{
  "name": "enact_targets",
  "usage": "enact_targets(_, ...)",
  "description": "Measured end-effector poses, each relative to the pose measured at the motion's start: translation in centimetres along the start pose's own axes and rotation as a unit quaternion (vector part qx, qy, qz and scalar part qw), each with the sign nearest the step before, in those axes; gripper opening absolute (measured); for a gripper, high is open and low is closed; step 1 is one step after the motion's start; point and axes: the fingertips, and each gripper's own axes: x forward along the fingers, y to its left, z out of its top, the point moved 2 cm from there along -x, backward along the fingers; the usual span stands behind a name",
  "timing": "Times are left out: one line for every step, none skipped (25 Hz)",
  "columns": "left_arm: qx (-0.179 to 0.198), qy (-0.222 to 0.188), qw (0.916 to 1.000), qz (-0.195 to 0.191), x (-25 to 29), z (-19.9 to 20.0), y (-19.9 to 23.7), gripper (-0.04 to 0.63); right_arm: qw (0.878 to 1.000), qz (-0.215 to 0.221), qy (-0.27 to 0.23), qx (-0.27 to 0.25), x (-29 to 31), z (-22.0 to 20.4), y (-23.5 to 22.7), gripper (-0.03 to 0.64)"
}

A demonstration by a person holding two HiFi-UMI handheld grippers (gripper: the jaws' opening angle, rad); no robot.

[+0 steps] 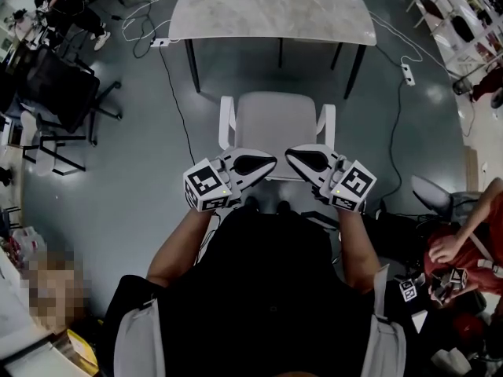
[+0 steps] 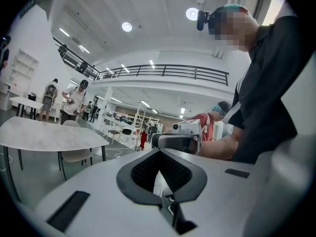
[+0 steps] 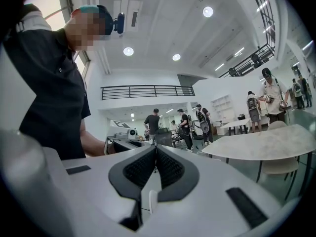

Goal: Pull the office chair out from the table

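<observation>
1. Head view: the office chair (image 1: 277, 124) stands on the glossy dark floor (image 1: 126, 203), just clear of the near edge of the table (image 1: 271, 8). A strip of floor shows between them.
   - Its front-to-back line runs straight up the picture. The seat front faces the table and the rear edge lies nearest the person.
   - The seat is a pale grey rounded rectangle that looks smooth. A white armrest (image 1: 226, 121) runs along each side.
   - The tabletop is a light, marble-veined slab with rounded corners on thin dark legs.
   - The left gripper (image 1: 267, 162) and the right gripper (image 1: 293, 156) lie level over the chair's rear edge, tips pointing at each other and close together. Whether they touch the chair I cannot tell.
2. Left gripper view: its ribbed black pads are pressed together at the tip with nothing between them. The right gripper faces it, and the table stands to the left.
3. Right gripper view: its jaws are likewise pressed together and empty. The marble-look tabletop stands to the right, with people standing beyond it.
</observation>
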Motion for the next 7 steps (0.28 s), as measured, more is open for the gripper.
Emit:
enact_targets(-0.002, 0.0, 1.0, 0.0, -0.05, -0.05, 0.08, 0.011, 1.0, 0.0, 0.0, 0.001, 0.12, -0.09, 0.02, 0.02)
enact_targets(-0.002, -0.001, 1.0, 0.0, -0.09, -0.19, 0.17, 0.011, 1.0, -0.001, 0.0, 0.001, 0.24, -0.2, 0.03, 0.02)
enact_targets(-0.003, -0.002, 1.0, -0.001, -0.13, -0.34, 0.26, 0.011, 1.0, -0.001, 0.0, 0.001, 0.37, -0.31, 0.01, 0.02)
enact_targets(-0.003, -0.002, 1.0, -0.002, -0.16, -0.45, 0.37, 0.011, 1.0, -0.002, 0.0, 0.001, 0.52, -0.39, -0.03, 0.02)
enact_targets(-0.003, -0.003, 1.0, -0.002, -0.2, -0.52, 0.51, 0.011, 1.0, -0.002, 0.001, 0.0, 0.69, -0.44, -0.09, 0.02)
enact_targets(-0.003, -0.004, 1.0, -0.003, -0.23, -0.55, 0.67, 0.011, 1.0, -0.003, 0.002, -0.001, 0.85, -0.47, -0.18, 0.02)
enact_targets(-0.003, -0.005, 1.0, -0.003, -0.26, -0.56, 0.82, 0.011, 1.0, -0.004, 0.003, -0.002, 1.01, -0.49, -0.26, 0.02)
